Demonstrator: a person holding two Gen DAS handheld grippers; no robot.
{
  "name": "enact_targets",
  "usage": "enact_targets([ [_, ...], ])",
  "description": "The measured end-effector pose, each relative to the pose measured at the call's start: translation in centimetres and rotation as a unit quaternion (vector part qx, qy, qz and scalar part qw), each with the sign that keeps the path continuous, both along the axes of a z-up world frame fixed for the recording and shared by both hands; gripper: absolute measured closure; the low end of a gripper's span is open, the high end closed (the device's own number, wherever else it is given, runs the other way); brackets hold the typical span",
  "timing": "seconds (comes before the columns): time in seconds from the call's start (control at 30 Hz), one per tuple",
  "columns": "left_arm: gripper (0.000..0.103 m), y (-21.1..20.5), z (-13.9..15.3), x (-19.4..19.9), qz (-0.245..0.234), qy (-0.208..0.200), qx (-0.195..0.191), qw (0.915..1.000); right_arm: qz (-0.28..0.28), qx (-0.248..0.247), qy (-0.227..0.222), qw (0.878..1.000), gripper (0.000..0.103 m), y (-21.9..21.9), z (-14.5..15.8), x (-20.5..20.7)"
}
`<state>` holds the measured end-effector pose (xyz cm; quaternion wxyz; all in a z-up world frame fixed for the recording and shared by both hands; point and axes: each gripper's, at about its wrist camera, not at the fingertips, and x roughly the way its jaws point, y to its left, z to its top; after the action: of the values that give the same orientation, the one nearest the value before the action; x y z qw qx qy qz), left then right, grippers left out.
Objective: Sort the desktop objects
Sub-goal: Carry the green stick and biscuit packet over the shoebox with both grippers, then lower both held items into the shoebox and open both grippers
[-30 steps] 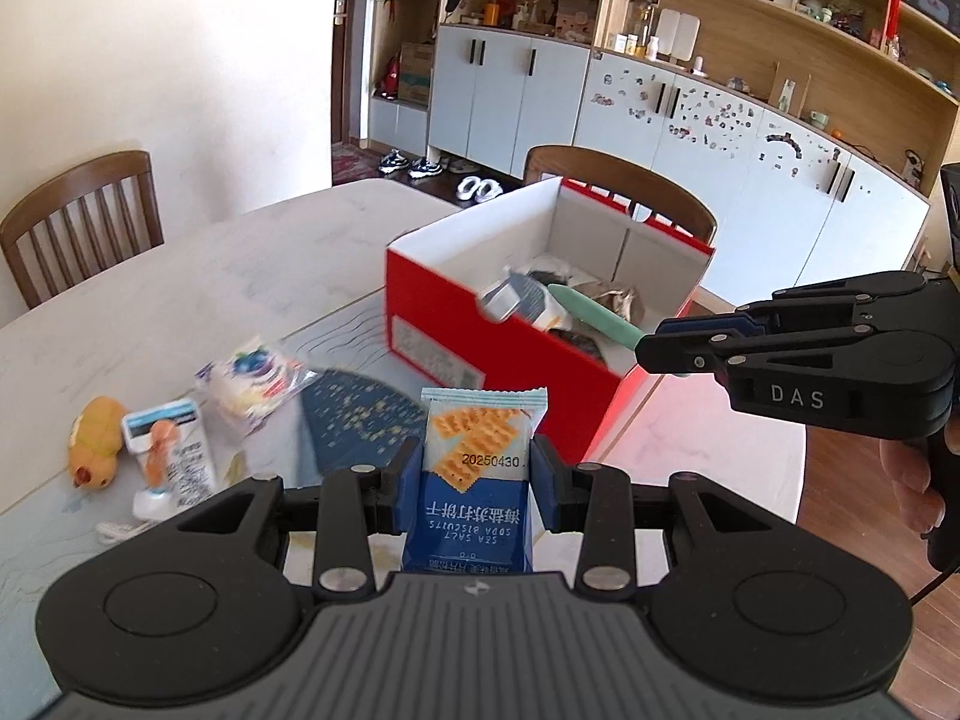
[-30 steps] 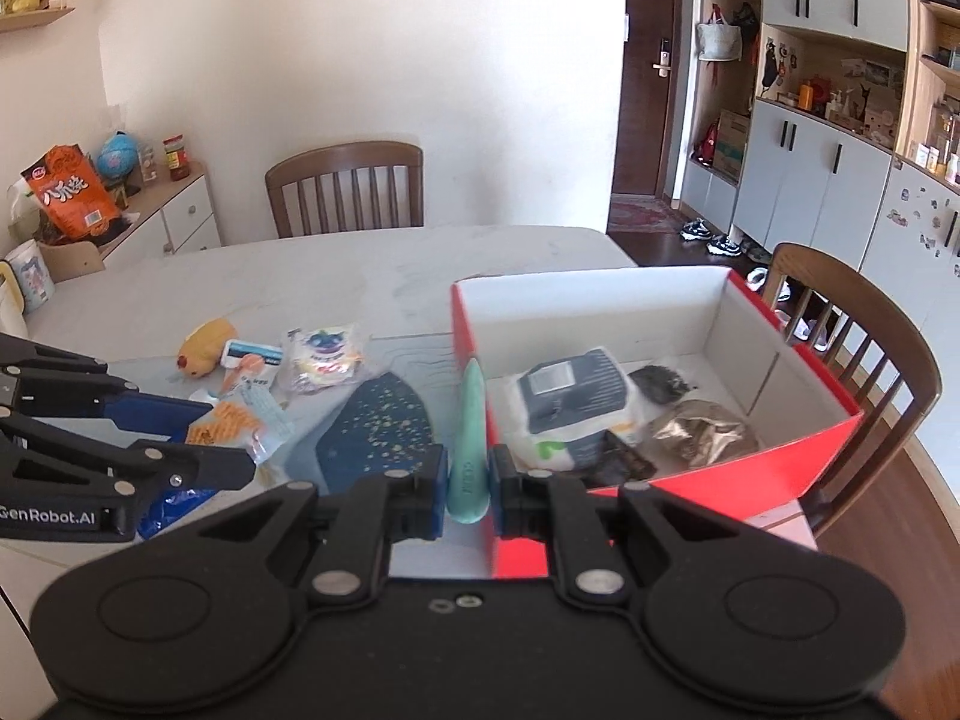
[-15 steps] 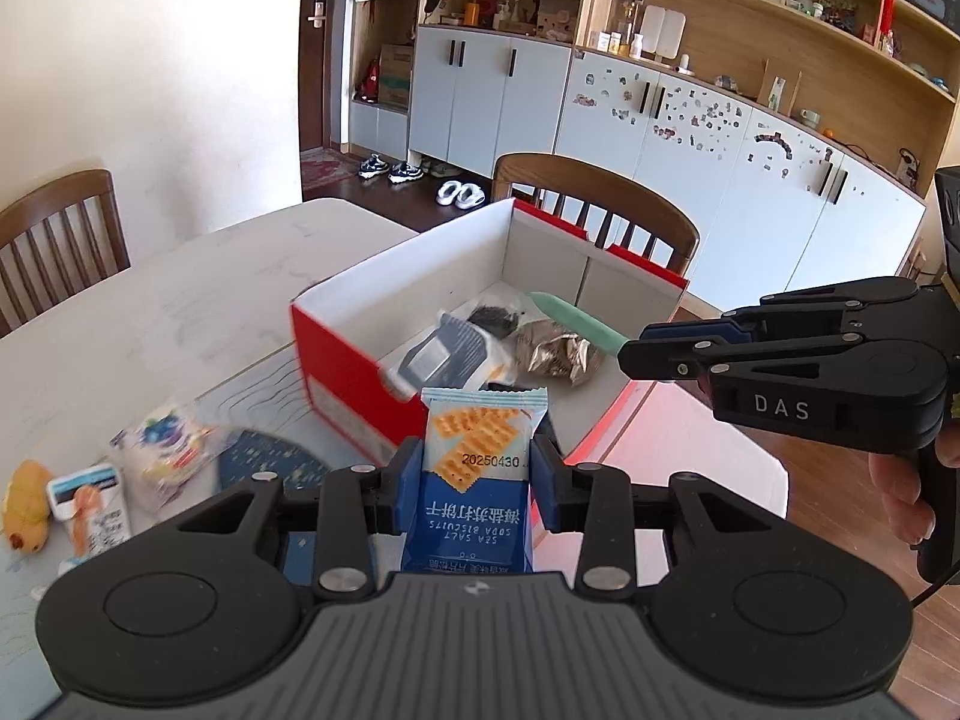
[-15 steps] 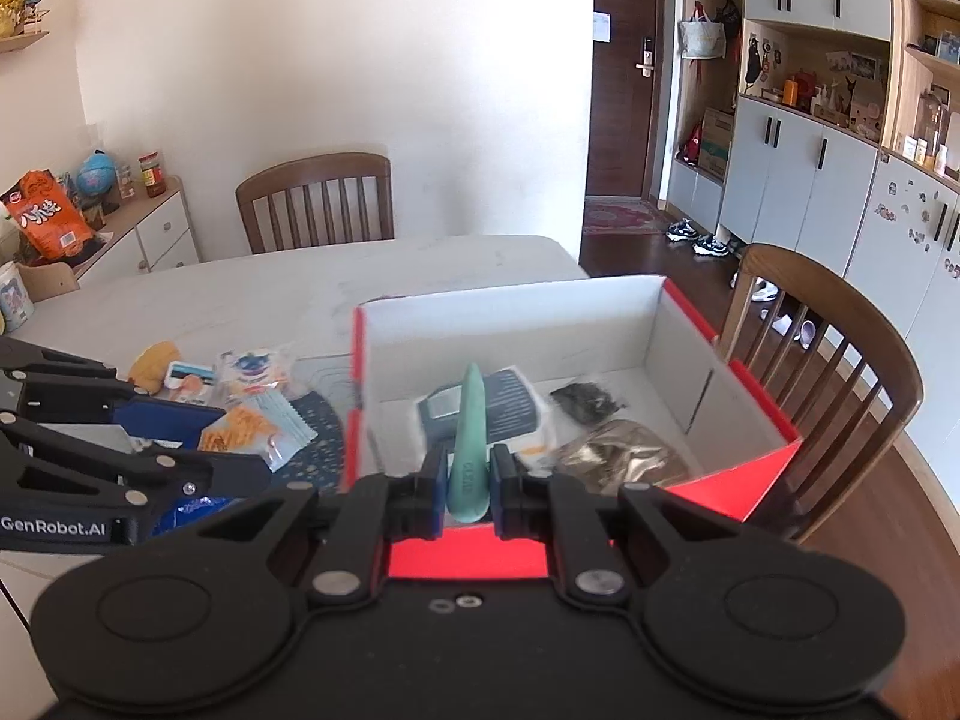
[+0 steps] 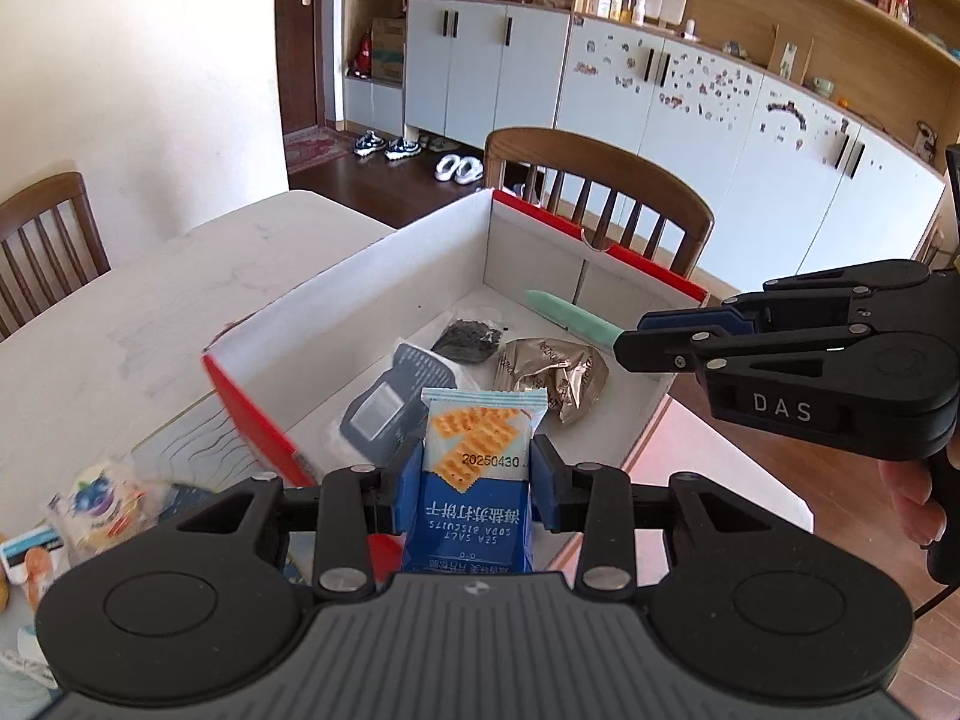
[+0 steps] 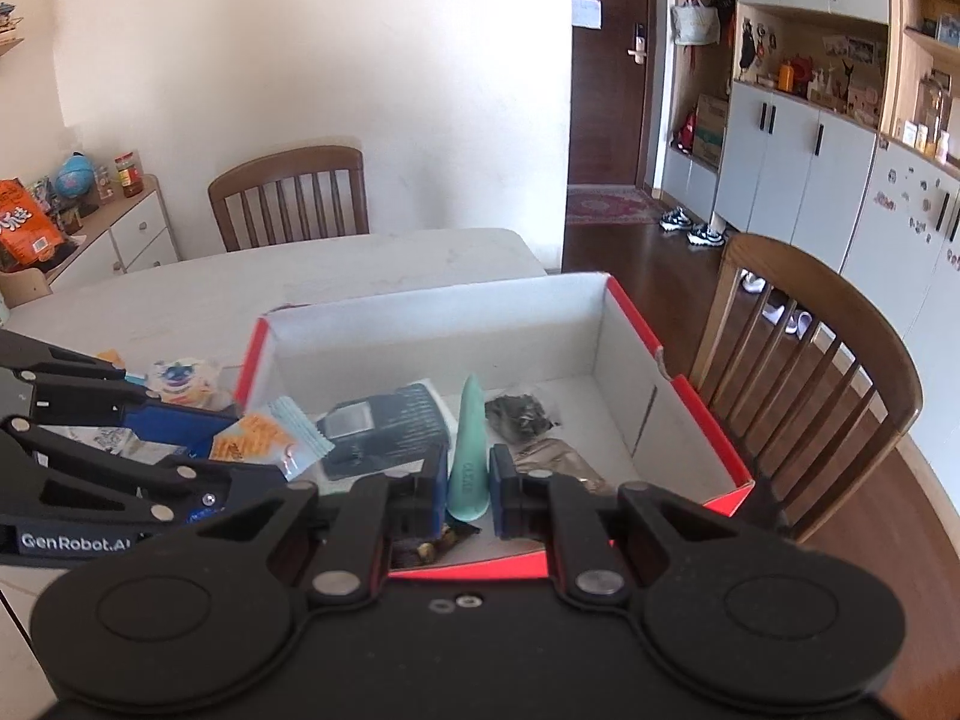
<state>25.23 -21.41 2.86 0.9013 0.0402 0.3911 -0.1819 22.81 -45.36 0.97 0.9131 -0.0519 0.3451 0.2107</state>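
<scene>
Left wrist view: we hold left gripper (image 5: 474,474) clamped on soda biscuit packet (image 5: 480,450), right gripper (image 5: 630,339) clamped on green tapered stick (image 5: 570,318); release low inside red box (image 5: 252,396).

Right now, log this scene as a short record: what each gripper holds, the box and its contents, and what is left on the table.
left gripper: shut on cracker packet, held over the box
right gripper: shut on green tapered stick, also over the box
box: red outside, white inside, open top, on the table
in box: dark blue pouch, small black packet, crumpled gold packet
left on table: several small snack packets beside the box
</scene>
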Motion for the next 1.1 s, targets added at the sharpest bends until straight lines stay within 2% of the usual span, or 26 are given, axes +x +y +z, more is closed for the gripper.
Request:
enact_targets([
  [0.43, 0.067, -3.1, -2.4, 5.4, -0.011, 0.044, 0.04, 0.9981, 0.012, -0.008, 0.02, 1.0, 0.09, -1.4, -2.8, 4.8],
  [0.73, 0.067, -3.7, -4.9, 7.6, 0.014, 0.082, 0.06, 0.9947, 0.037, -0.027, 0.026, 0.999, 0.09, -0.7, -4.3, 7.3],
  [1.1, 0.067, -4.5, -6.5, 9.6, 0.009, 0.117, 0.085, 0.9895, 0.073, -0.048, 0.058, 0.994, 0.09, 0.7, -6.1, 9.5],
])
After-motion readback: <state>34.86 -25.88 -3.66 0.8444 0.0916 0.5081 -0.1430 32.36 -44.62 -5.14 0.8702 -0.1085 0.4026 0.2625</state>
